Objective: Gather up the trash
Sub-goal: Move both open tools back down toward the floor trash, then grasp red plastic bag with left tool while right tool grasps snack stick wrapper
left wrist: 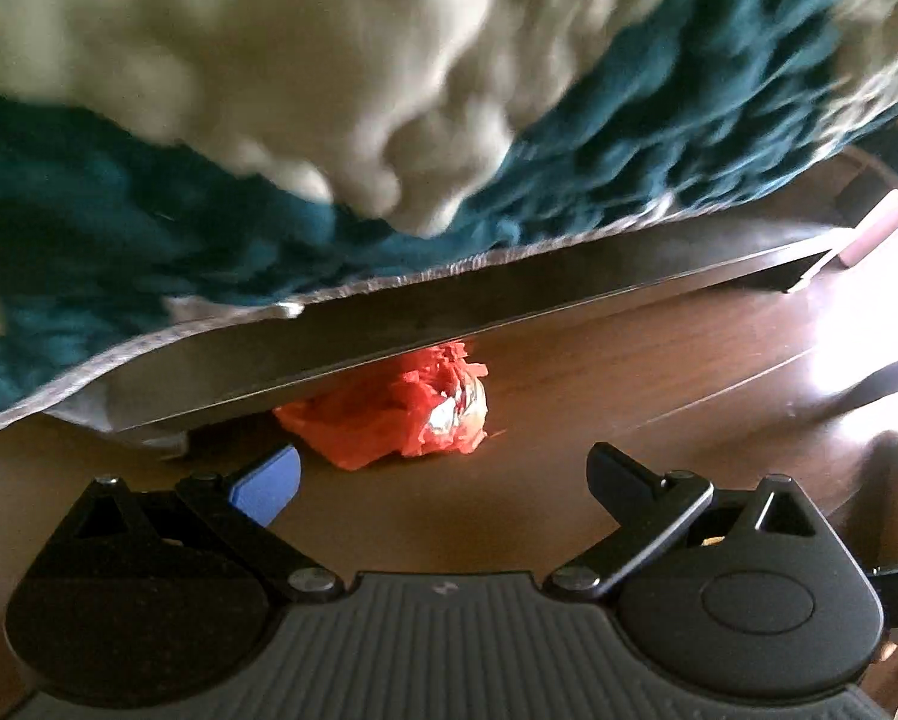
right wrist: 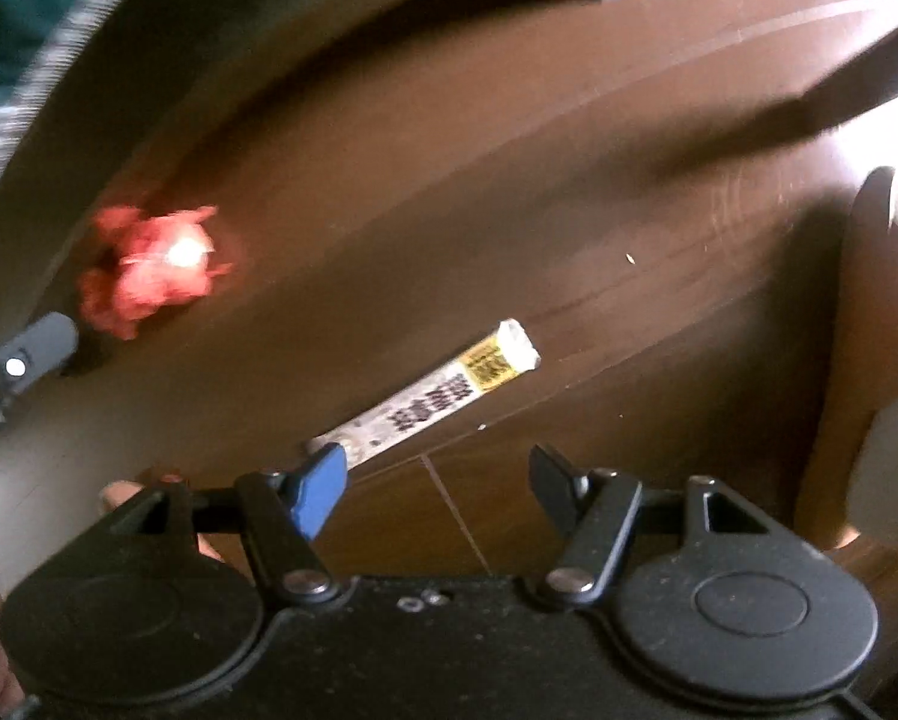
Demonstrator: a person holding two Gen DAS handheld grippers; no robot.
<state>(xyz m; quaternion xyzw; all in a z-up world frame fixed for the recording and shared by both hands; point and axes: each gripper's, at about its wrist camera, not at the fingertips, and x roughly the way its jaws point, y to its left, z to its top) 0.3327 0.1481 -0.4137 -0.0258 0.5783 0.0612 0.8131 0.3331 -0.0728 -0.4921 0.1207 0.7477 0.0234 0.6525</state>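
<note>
Left tongs (left wrist: 443, 477) gape wide and empty just short of the red crumpled wrapper (left wrist: 401, 405), wedged at the bed frame's (left wrist: 509, 294) edge on the floor (left wrist: 629, 372). Right tongs (right wrist: 437, 483), likewise spread and empty, hang over a paper stick wrapper (right wrist: 437, 387), probably next.

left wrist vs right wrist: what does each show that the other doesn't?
Left wrist only: the crumpled cream sheet heaped on the bed, and the left gripper, jaws open and empty, aimed at the trash.

Right wrist only: a long white box with a yellow label lying on the floor, and the right gripper, jaws open, its blue finger just in front of the box's near end.

Both: the crumpled red wrapper on the brown floor at the bed frame's edge, plus the teal blanket.
</note>
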